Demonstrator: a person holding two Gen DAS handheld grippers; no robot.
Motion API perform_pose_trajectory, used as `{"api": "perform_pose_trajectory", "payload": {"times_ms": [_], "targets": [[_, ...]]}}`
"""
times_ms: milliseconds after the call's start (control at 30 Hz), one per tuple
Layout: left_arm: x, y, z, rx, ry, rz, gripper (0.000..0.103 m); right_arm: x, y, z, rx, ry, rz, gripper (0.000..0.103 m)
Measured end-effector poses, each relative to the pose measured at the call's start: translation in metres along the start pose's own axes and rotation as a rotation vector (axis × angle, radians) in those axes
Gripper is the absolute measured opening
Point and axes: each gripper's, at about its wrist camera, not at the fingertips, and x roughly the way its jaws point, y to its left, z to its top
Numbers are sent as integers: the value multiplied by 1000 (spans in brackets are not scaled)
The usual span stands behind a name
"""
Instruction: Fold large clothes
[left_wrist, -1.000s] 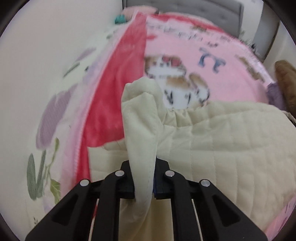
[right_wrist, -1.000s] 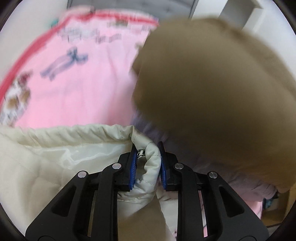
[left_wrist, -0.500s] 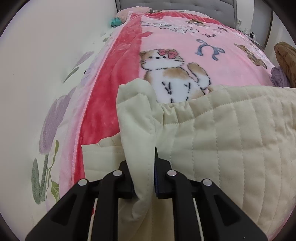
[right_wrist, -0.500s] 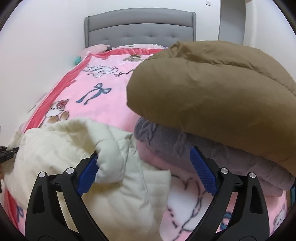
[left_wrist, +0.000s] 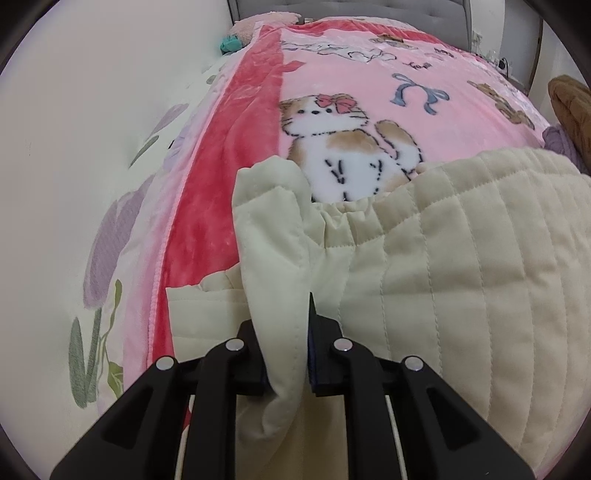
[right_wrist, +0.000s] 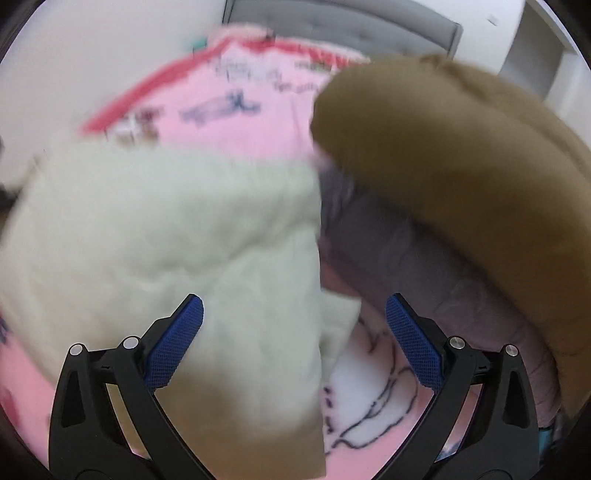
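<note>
A cream quilted jacket (left_wrist: 461, 277) lies on the pink cartoon blanket (left_wrist: 369, 92) of a bed. My left gripper (left_wrist: 284, 326) is shut on a folded edge of the jacket at its left side, and the fabric stands up between the fingers. In the blurred right wrist view the same jacket (right_wrist: 166, 229) lies folded under my right gripper (right_wrist: 294, 306). Its jaws are opening wide, and the blue pads (right_wrist: 177, 343) touch nothing. The jacket's right edge sits below the gap between them.
A brown puffy coat (right_wrist: 461, 166) rests on a grey-purple knit garment (right_wrist: 388, 251) at the right of the bed. A grey headboard (right_wrist: 332, 26) is at the far end. A white wall and a floral sheet (left_wrist: 110, 240) border the left side.
My right gripper let go of the jacket's corner, opened wide and drew back; the freed part now lies folded on the bed. The left gripper kept its hold and hardly moved.
</note>
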Motion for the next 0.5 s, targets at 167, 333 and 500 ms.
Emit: {"api": "perform_pose_trajectory", "payload": {"times_ms": [167, 333, 500], "targets": [[-2, -6, -3, 45, -12, 37, 14, 4, -19, -12, 252, -2, 274, 13], [-12, 7, 0, -58, -18, -11, 14, -35, -29, -26, 382, -22, 268, 9], [-4, -15, 3, 36, 23, 21, 16, -16, -34, -54, 452, 89, 236, 9]]}}
